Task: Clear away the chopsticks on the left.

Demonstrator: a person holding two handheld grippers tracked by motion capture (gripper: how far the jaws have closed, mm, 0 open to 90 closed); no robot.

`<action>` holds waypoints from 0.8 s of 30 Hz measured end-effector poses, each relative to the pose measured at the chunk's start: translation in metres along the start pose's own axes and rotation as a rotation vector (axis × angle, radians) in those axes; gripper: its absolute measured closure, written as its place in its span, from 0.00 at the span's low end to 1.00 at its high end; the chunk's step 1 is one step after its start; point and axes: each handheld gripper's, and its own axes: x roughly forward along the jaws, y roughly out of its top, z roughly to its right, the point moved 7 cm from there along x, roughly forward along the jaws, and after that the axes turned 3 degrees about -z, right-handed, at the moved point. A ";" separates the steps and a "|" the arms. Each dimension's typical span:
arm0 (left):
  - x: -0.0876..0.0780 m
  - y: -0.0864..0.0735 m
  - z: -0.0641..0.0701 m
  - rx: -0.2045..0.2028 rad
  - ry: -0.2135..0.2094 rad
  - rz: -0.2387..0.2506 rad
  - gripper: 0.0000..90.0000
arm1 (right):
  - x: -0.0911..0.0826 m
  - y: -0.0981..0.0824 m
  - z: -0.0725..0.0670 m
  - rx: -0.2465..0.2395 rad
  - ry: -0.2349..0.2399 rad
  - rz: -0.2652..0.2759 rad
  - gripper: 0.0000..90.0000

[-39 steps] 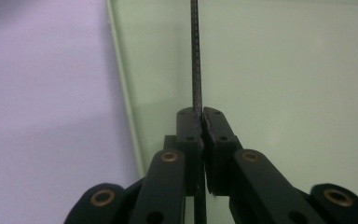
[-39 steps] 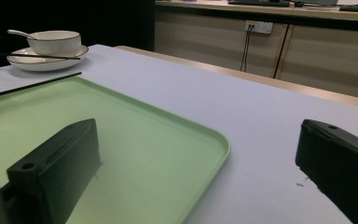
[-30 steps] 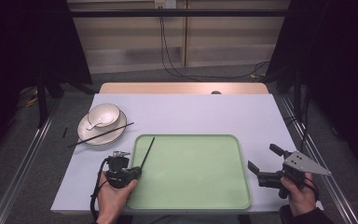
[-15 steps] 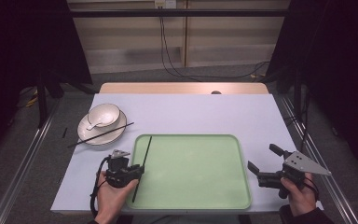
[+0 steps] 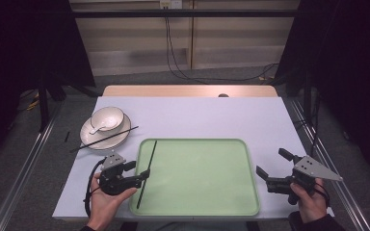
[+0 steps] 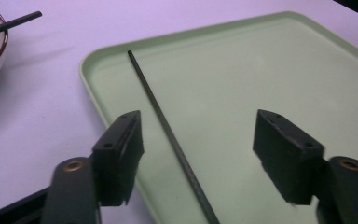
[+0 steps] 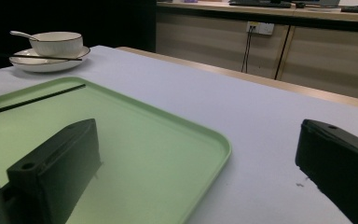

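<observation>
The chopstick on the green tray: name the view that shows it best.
The high view: the chopstick shows whole along the tray's left edge. The left gripper view shows most of it close up, between open tongs; the right gripper view, a distant sliver.

A staged recording space, such as a lab or test room, is suggested rather than a home. A table (image 5: pixel 192 113) covered with a plain pale sheet is set between metal rails (image 5: pixel 26 166) on a grey floor, and dark curtains (image 5: pixel 24 43) are hung at both sides. Behind the table, a low run of beige cabinets (image 5: pixel 231 45) is seen, with a wall socket (image 7: pixel 260 28) from which black cables (image 5: pixel 178 62) are trailed down to the floor. The tableware is laid out sparsely, as for a trial: a green tray (image 5: pixel 197 211) and a bowl on a plate (image 5: pixel 103 137) are placed on the otherwise bare sheet.
</observation>
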 end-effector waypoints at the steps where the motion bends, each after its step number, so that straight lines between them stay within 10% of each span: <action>1: -0.002 0.000 -0.002 0.016 -0.001 0.003 0.36 | 0.000 0.000 0.000 0.000 0.000 0.000 0.00; 9: -0.024 0.004 -0.020 0.172 0.009 0.122 0.16 | 0.000 0.000 0.000 -0.003 -0.004 0.001 0.00; 24: -0.058 0.003 -0.077 0.148 -0.002 0.142 0.04 | 0.000 0.000 0.001 -0.004 -0.005 -0.001 0.00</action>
